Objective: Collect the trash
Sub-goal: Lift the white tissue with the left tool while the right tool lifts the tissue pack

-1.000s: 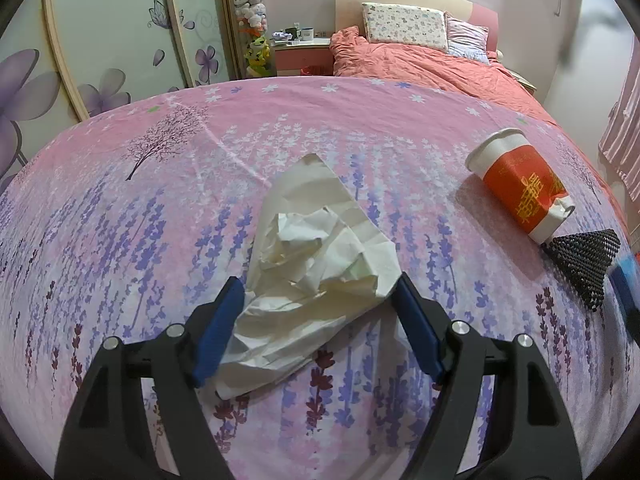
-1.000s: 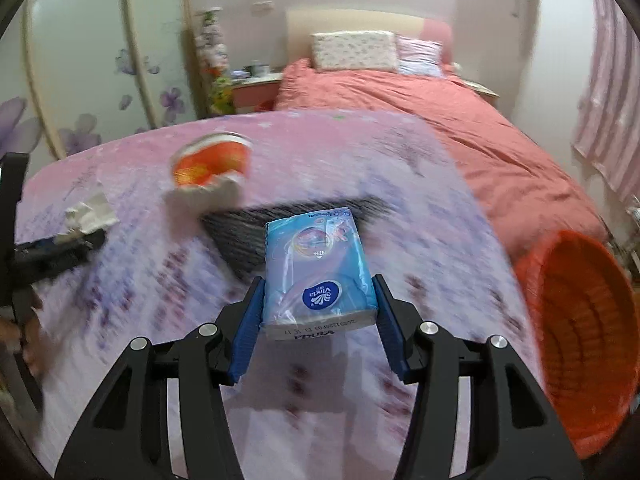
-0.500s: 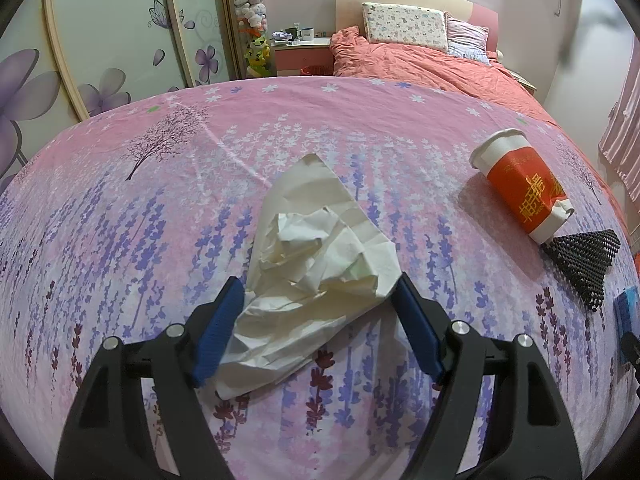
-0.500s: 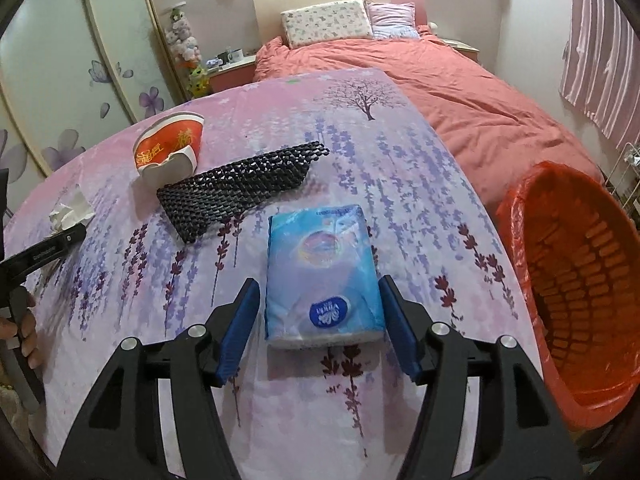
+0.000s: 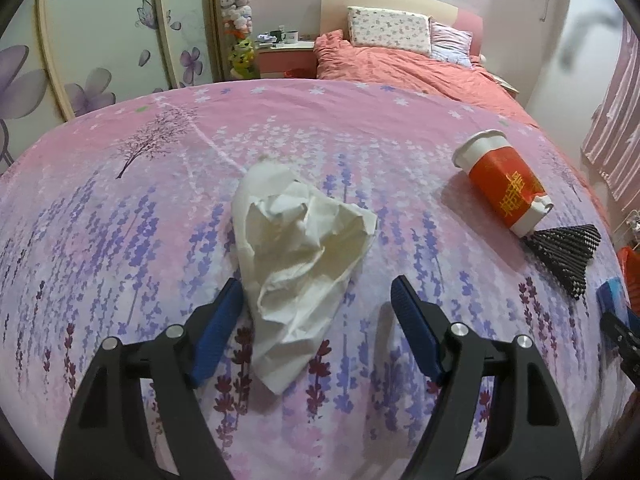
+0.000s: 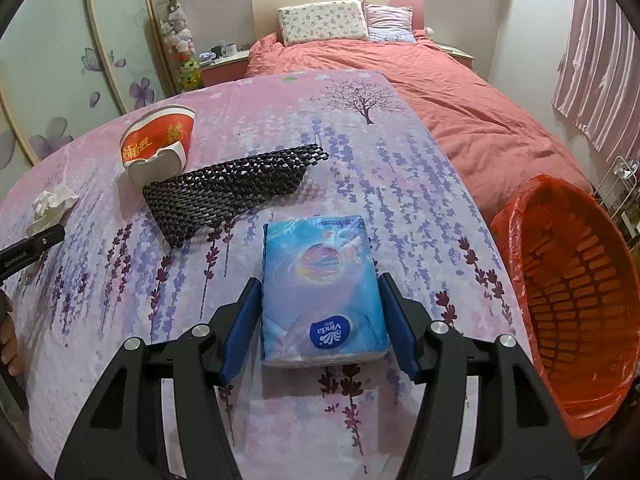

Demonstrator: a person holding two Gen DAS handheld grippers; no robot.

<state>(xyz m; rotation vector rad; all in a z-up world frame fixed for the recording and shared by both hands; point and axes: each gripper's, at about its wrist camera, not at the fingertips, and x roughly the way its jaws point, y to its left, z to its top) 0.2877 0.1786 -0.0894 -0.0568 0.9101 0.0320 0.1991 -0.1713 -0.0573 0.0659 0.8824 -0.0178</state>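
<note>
Bedspread [image 5: 360, 128]: 1 tissue [image 5: 298, 264], 1 cup [image 5: 505, 186], 1 pack [image 6: 322, 290]; both grippers [image 5: 316, 312] [image 6: 320, 312] gape, nothing gripped.

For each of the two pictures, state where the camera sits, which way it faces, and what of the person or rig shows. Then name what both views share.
Left wrist: on the left gripper, facing down at crumpled tissue; own fingers show.
Right wrist: on the right gripper, facing the tissue pack and bin; fingers show.
Shared: paper cup, black mesh.

- "Vinda" stands upside down in a round blue logo on the tissue pack [image 6: 322, 288].
- Gold Chinese characters mark the red paper cup [image 5: 505, 182].
</note>
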